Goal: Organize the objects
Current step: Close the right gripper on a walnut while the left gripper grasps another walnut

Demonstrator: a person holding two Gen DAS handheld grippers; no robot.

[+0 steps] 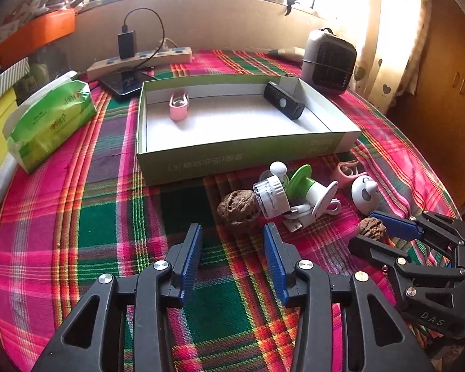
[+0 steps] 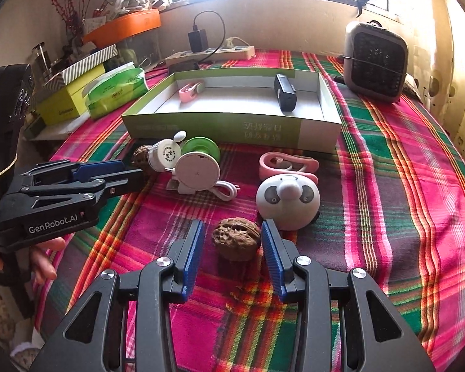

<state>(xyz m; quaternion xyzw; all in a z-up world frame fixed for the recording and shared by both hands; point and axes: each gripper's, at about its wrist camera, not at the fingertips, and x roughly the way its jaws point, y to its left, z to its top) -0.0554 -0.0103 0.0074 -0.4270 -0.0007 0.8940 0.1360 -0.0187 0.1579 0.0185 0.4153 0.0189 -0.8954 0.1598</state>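
1. The left claw (image 1: 232, 245) hangs over the plaid cloth (image 1: 108, 217) on the bench, jaws spread wide with only cloth between the blue pads; it grips nothing; a large walnut (image 1: 237, 206) lies just beyond its tips, apart from them.
2. The right claw (image 2: 232, 241) has its jaws partly open around a second walnut (image 2: 236, 238), which rests on the cloth; a gap shows on each side of the nut, so the pads do not press on it.
3. The open green-sided box (image 1: 232, 155) sits further back on the bench; inside it a pink clip (image 1: 179, 105) lies near the far left corner and a black device (image 1: 283, 100) near the far right wall.
4. Between box and claws lies a cluster: a small white fan (image 2: 166, 155), a green disc-shaped piece (image 2: 201, 147), a white round clip-on part (image 2: 197, 170) with a white cable (image 2: 226, 190), another pink clip (image 2: 288, 162), and a white panda-faced dome (image 2: 288, 201) just behind the right claw's walnut.
5. Off to the sides stand a green tissue pack (image 1: 49, 117), a power strip (image 1: 139, 59) with a black charger (image 1: 127, 43), and a grey heater (image 1: 330, 59).
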